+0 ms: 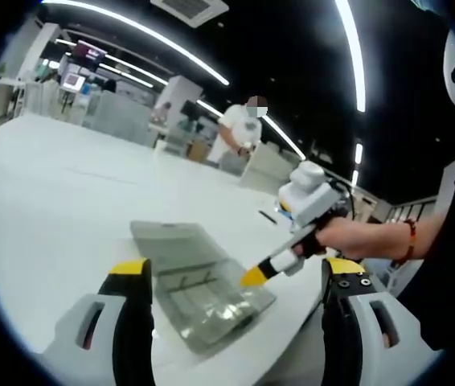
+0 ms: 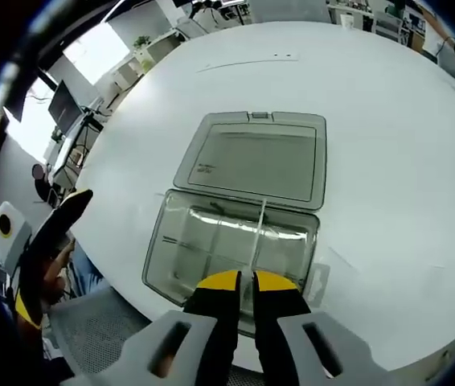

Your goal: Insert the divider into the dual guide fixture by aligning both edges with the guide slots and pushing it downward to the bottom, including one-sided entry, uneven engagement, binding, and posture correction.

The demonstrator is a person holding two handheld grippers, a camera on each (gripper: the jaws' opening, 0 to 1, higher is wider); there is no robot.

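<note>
The right gripper point(image 2: 245, 281), pressed together on the divider point(image 2: 256, 233), is seating it in the clear fixture point(image 2: 211, 241) on the table point(image 2: 388, 145), the spread left gripper point(image 1: 235, 277) holding nothing; next, apparently, level both edges and press down.

Divider point(image 2: 256, 233) in fixture point(image 2: 231, 241), on table point(image 2: 372, 121).
</note>
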